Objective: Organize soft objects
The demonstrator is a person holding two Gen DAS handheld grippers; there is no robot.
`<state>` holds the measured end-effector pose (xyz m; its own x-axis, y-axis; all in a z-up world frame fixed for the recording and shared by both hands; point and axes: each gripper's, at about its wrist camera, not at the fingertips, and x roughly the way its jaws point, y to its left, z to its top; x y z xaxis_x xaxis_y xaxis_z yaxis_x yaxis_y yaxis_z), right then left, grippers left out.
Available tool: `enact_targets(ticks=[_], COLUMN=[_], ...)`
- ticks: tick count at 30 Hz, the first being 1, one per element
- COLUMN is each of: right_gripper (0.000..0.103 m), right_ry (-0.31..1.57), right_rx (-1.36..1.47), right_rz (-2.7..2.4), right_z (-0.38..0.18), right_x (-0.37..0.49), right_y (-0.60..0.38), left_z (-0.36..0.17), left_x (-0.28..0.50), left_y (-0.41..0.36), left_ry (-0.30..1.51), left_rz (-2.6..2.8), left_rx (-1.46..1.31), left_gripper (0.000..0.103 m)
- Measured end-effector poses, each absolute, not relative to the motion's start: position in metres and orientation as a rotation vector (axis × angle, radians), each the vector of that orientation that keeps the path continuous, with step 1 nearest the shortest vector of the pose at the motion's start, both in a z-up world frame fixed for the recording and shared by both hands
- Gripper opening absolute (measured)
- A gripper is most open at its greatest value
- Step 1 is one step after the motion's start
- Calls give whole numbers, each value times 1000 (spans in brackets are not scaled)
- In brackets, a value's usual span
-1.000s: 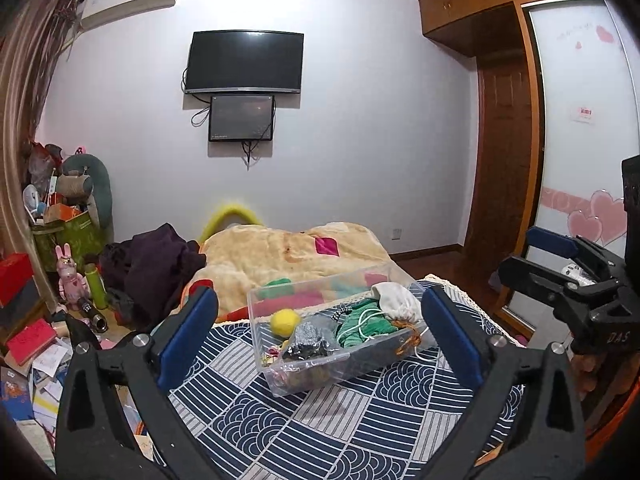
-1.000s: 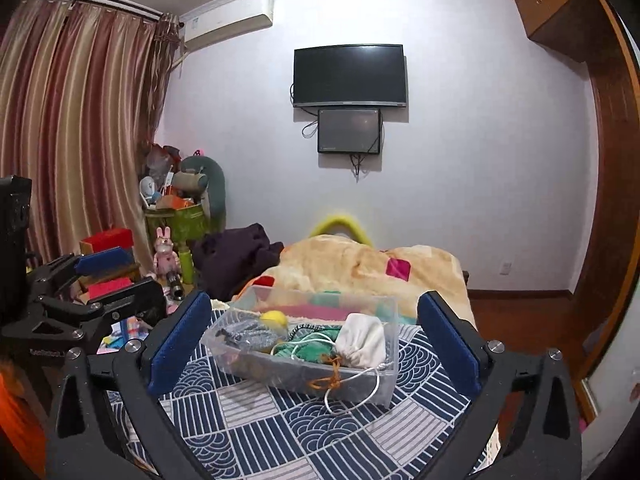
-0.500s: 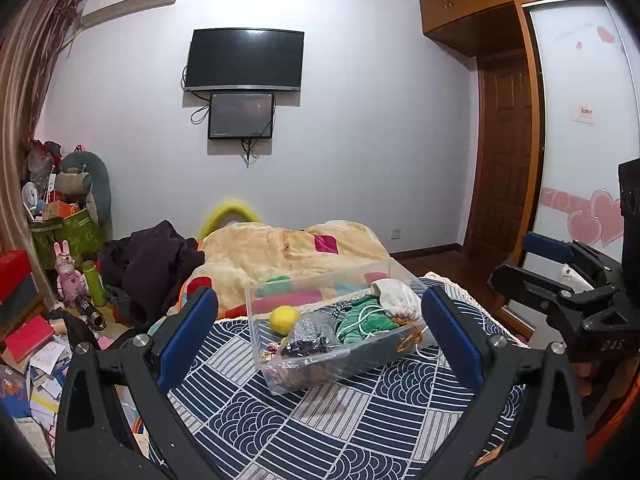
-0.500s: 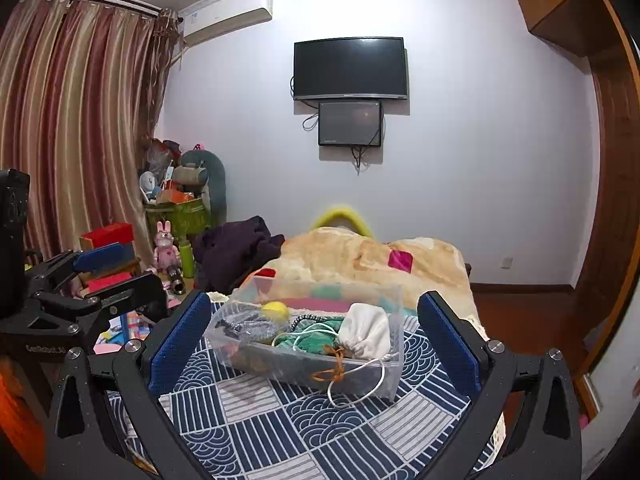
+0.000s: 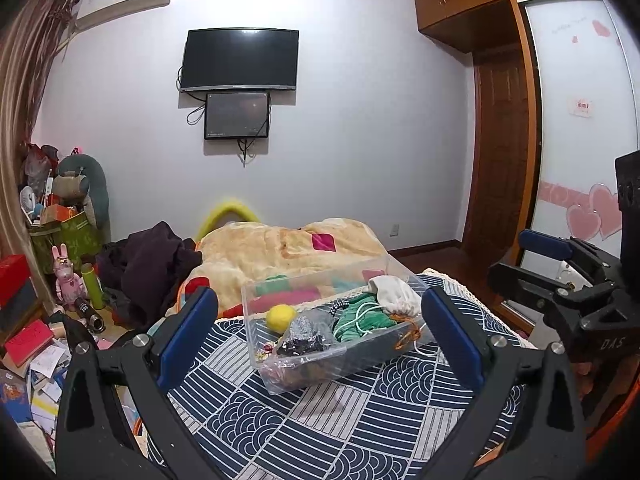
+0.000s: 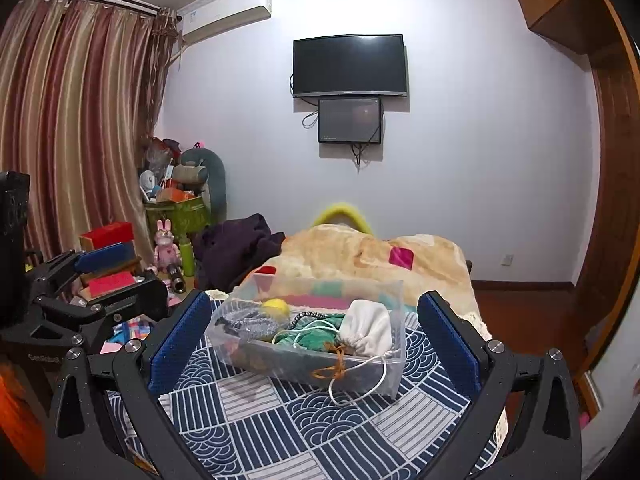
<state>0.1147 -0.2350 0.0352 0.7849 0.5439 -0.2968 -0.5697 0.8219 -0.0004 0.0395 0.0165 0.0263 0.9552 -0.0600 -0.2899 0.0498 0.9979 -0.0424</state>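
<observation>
Bedroom with pale walls, a wall-mounted television [image 5: 239, 59] above a smaller screen [image 5: 237, 115], striped curtains [image 6: 76, 120] and a wooden wardrobe [image 5: 500, 120]. On the bed lie a cream blanket [image 5: 288, 252] and, nearer, a navy patterned cover [image 5: 320, 412]. Standing on this cover is a clear plastic bin [image 5: 320, 364], lidless, holding the soft objects: a white drawstring pouch [image 6: 368, 326], a green cloth bundle [image 5: 360, 320], a grey knitted piece [image 6: 252, 322], a dark crumpled item [image 5: 304, 338] and a yellow ball [image 5: 281, 318]. The pouch cord [image 6: 360, 380] trails over the bin's near wall onto the cover.

Left hand-held gripper [image 5: 320, 320] and right hand-held gripper [image 6: 314, 328]: each spread wide, holding nothing, hovering short of the bin and aimed at it.

Stage: ambiguous. Everything soft already sits together in the bin, which fits either gathering completed or sorting out about to follow. Any grasp would need a descent into the bin and a gentle close on yielding fabric.
</observation>
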Motion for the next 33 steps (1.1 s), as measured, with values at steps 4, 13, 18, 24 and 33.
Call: enact_targets(ticks=[4, 13, 18, 24, 33], right_gripper=[103, 103, 103, 103, 103], right_ry=[294, 298, 297, 298, 296], right_rx=[-89, -86, -87, -86, -85], right_rz=[602, 601, 601, 600, 595], right_z=[35, 34, 34, 34, 35], right_x=[113, 114, 114, 114, 113], right_y=[-234, -234, -234, -233, -233], left_z=[26, 26, 26, 26, 26], left_x=[40, 40, 40, 40, 40], left_y=[16, 13, 13, 12, 11], left_ry=[298, 299, 301, 297, 288], left_rz=[-52, -56, -58, -60, -69], left_rx=[-30, -22, -25, -24, -24], left_gripper=[103, 103, 103, 103, 103])
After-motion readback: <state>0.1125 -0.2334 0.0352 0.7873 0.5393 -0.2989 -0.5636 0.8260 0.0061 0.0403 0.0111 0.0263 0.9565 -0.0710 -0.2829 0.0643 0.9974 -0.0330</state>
